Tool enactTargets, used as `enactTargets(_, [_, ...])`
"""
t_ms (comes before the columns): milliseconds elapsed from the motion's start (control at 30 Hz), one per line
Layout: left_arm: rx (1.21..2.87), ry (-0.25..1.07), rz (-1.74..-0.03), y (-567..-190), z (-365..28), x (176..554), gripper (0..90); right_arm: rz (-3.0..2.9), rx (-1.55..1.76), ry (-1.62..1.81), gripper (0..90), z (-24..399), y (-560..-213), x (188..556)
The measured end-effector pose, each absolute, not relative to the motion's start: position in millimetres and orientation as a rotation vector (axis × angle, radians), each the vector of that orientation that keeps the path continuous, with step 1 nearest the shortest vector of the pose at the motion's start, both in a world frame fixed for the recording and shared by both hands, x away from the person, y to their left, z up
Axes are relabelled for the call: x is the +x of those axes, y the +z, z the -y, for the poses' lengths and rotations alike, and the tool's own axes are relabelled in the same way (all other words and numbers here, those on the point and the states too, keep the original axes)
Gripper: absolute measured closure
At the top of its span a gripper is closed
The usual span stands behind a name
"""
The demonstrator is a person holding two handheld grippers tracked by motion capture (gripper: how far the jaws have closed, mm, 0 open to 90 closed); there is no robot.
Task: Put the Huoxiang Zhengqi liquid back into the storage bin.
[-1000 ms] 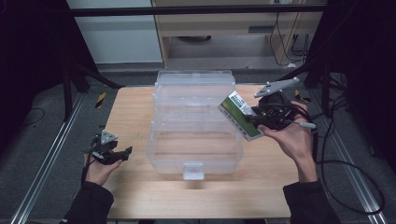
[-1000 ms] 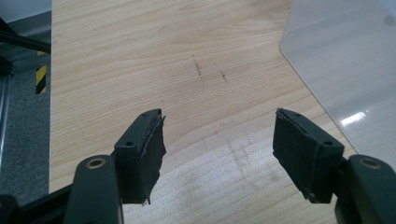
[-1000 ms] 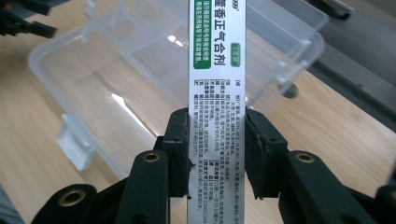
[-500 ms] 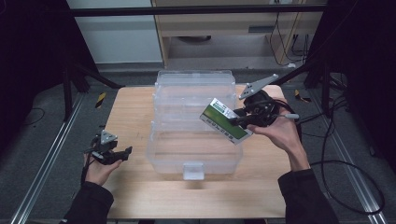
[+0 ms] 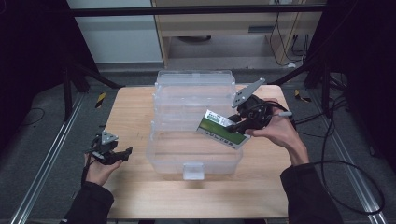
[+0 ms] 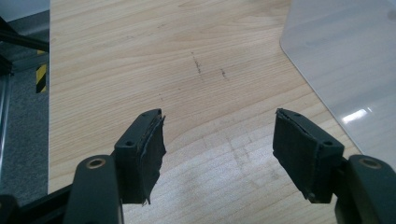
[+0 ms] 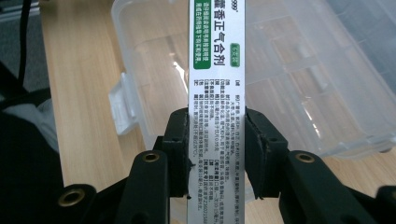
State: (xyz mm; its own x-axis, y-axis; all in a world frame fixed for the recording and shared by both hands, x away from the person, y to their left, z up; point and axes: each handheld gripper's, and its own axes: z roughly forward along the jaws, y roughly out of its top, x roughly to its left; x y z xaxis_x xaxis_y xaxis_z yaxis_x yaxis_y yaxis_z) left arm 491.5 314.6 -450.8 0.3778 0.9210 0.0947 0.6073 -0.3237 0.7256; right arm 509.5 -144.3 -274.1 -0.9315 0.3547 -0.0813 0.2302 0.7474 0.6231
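A pale wooden desk was seen in a dim room, ringed by dark floor, metal rails and trailing cables. A clear plastic box stood open at the middle of the desk, its lid laid back toward the far edge and a latch tab facing the near edge.

The right claw was held above the right part of the open box, its jaws pressed against the two narrow sides of a green-and-white carton. The carton was tilted over the box's interior and was not seen to touch it. In the right gripper view the carton was cut off at top and bottom, and its small print could not be read. Part of the box floor was hidden behind it.

The left claw was kept low near the left edge of the desk, well apart from the box. In the left gripper view its jaws were spread wide with nothing between them; bare wood lay ahead, and a corner of the box was seen at upper right. Open desk was left at the front and on both sides of the box.
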Motion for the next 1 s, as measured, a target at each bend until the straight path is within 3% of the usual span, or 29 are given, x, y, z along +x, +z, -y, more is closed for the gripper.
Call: enactTargets(1000, [2.064,0.671,-1.311,-455,-313,493,33.2,-2.925,0.184,0.689,64.2,115,-316,522])
